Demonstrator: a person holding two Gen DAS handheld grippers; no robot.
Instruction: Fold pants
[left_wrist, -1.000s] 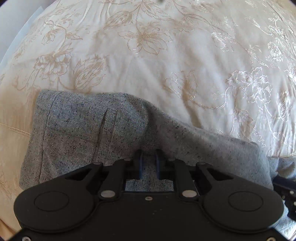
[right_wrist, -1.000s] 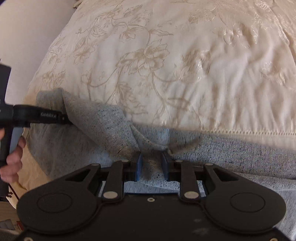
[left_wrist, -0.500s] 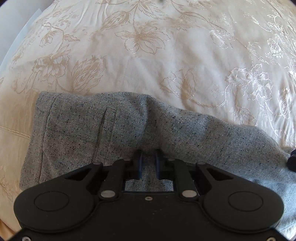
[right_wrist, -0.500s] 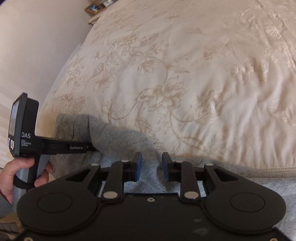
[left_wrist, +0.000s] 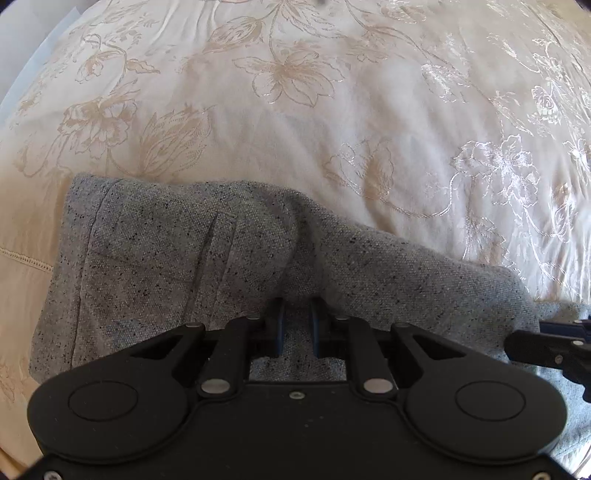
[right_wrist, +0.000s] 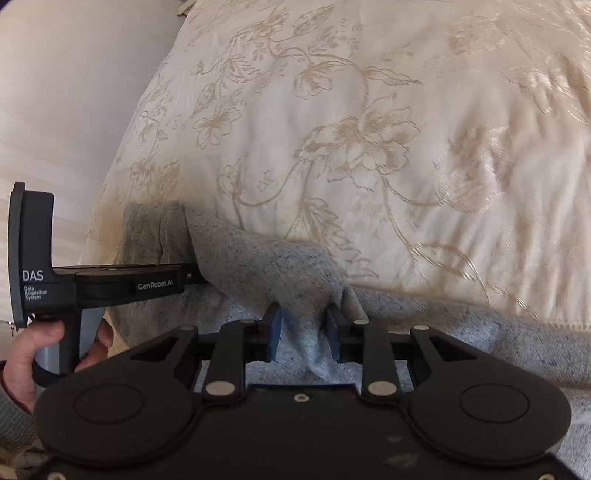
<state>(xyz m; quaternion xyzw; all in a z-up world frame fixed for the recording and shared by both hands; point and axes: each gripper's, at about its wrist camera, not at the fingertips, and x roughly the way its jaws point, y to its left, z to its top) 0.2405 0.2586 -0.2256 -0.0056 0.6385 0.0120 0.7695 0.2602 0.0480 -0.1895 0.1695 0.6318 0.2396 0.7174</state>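
Nearest to me in each view is the black body of the gripper I am holding. My left gripper (left_wrist: 295, 321) has its blue-padded fingers drawn close, pinching a ridge of the grey flecked pants (left_wrist: 177, 266) between them. My right gripper (right_wrist: 303, 328) stands a little wider, with a bunched fold of the same cloth wedged between its pads, so it too appears to be gripping fabric.

Just beyond the fingers, the pants lie along the near edge of a bed. In the left view the waistband end is to the left, with a seam and a stitched pocket line showing, and the cloth runs off to the right, where the tip of my right gripper enters the frame. Farther out, a cream bedspread (left_wrist: 332, 129) embroidered with pale gold flowers fills the rest of the picture.

In the right view my left hand (right_wrist: 55, 347) holds the other gripper's handle at the left edge — a pale wall rises behind it.

The risk, as I judge it: the right gripper holds only a loose bunch, so a sideways pull could let it slip out, or drag just the top layer and leave the fold crooked. Lifting unevenly could also slide the pants off the bed's edge.

Readable writing, all on the left gripper seen from the right view: "DAS", "Data Acquisition System" — and "GenRobot.AI".
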